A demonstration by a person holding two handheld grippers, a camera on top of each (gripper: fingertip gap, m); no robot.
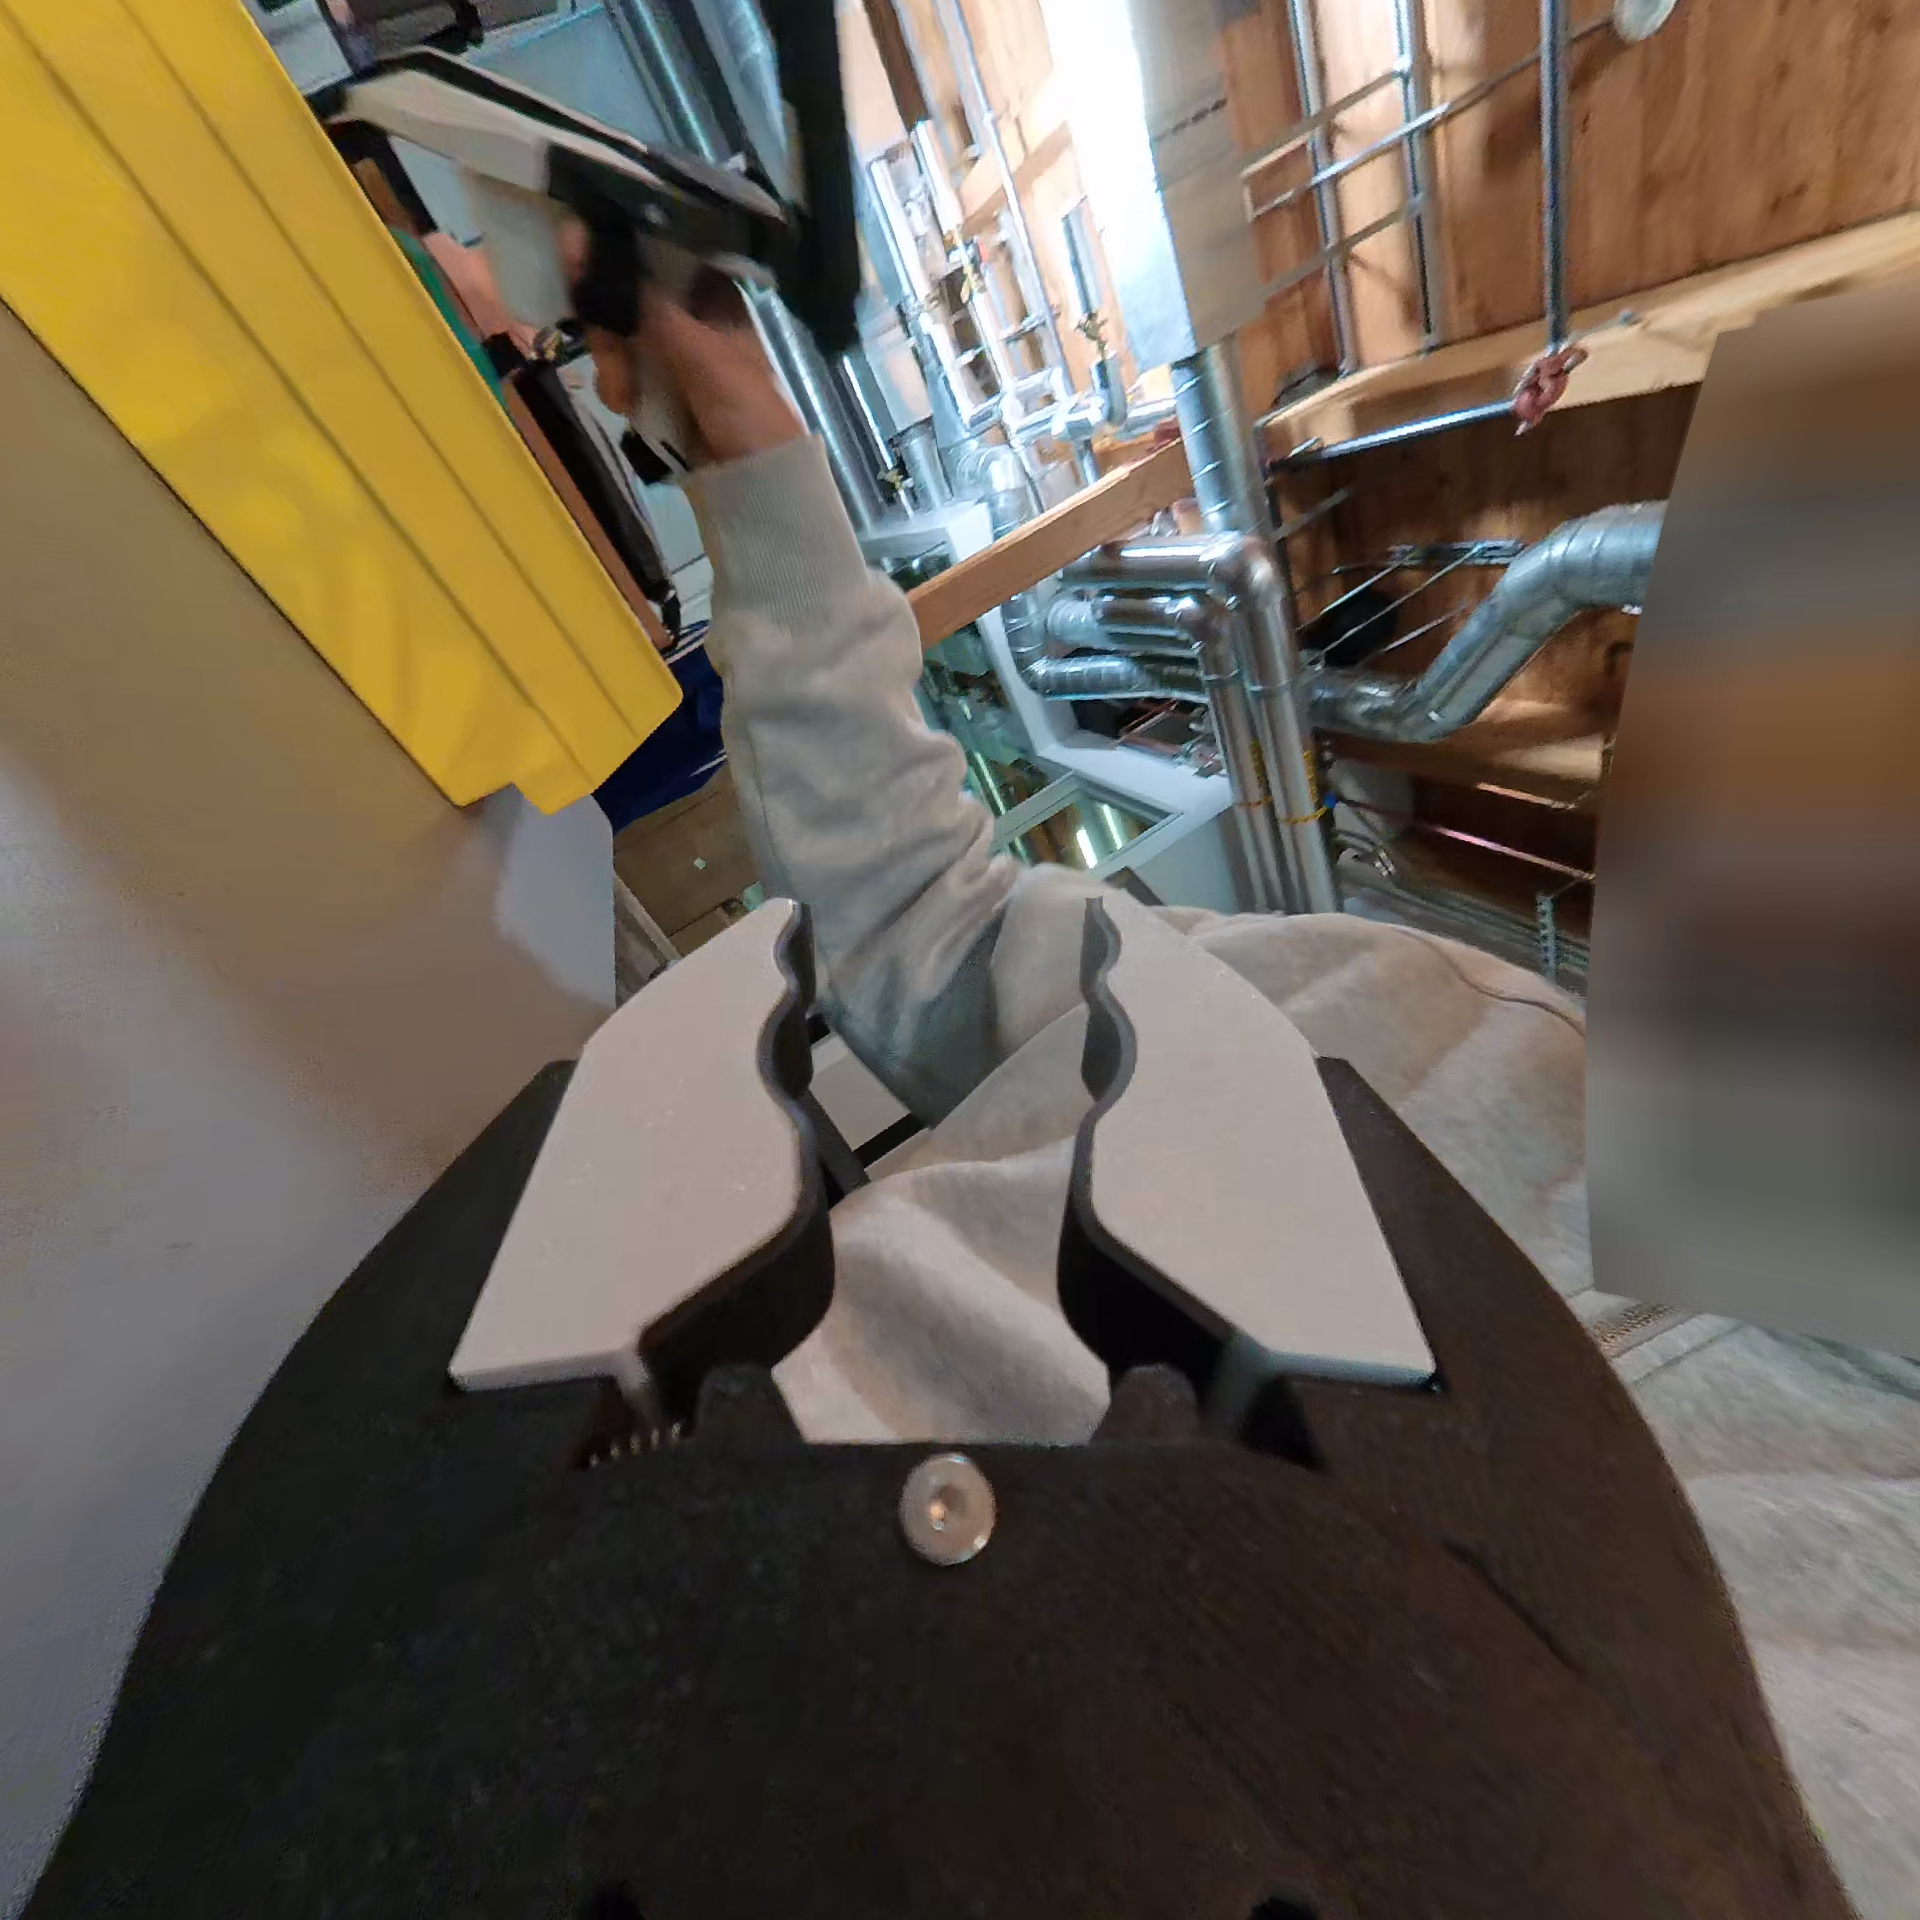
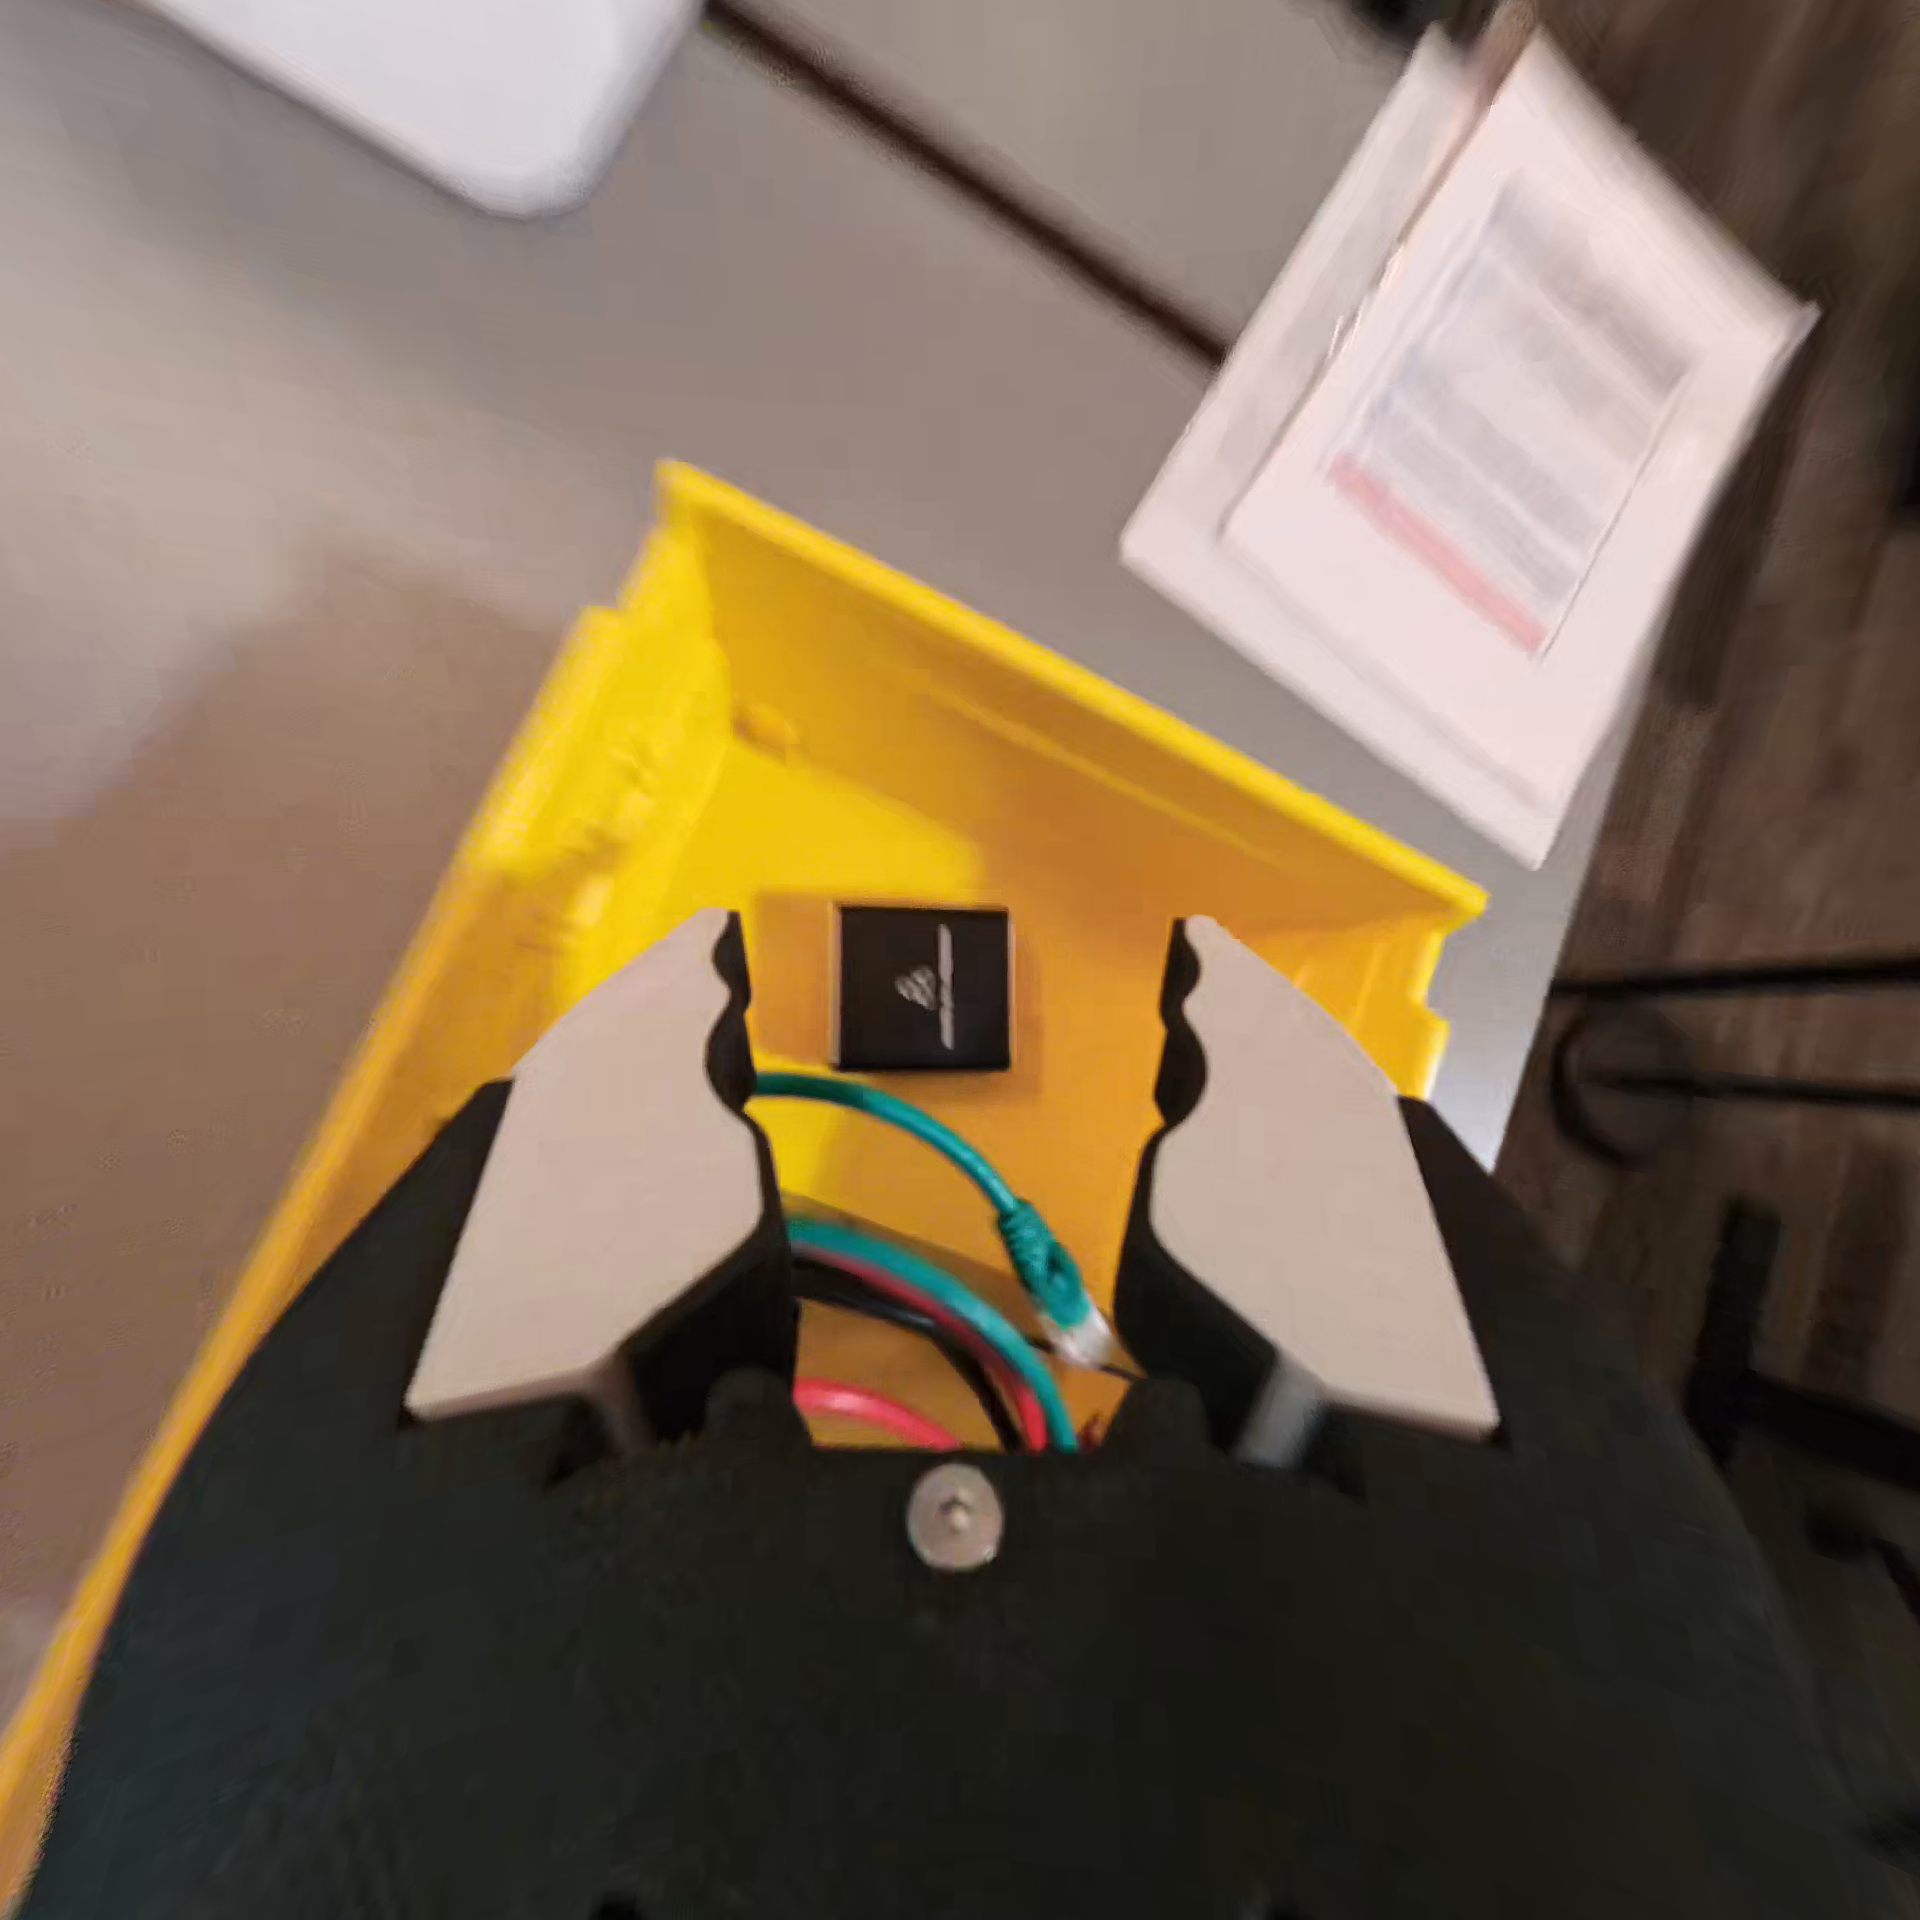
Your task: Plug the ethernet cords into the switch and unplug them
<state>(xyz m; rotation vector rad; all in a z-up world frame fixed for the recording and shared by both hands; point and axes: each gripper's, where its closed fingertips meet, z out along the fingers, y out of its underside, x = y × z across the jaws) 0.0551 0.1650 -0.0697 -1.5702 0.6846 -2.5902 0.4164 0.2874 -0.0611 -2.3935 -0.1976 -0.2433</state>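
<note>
Bin (image 2: pixel 1091 769) is our landmark: inside it the switch (image 2: pixel 924 985) lies just past the green cord (image 2: pixel 935 1153), whose plug points back toward our right hand-held gripper (image 2: pixel 956 997), wide open and empty above. Our left hand-held gripper (image 1: pixel 940 966), half open and empty, faces away outside the bin.

One yellow bin (image 2: pixel 1039 748) lies under the right tongs (image 2: pixel 951 935). One black switch (image 2: pixel 924 985) sits just ahead of those tongs, between their tips. Cords between their fingers: two green strands, one ending in the only visible plug (image 2: pixel 1070 1314); two red strands (image 2: pixel 873 1403); one black strand (image 2: pixel 935 1340). Whether the paired strands are separate cords cannot be told. One white packet (image 2: pixel 1455 436) lies beyond the tongs to the right. One white object (image 2: pixel 447 83) lies beyond to the left.
</note>
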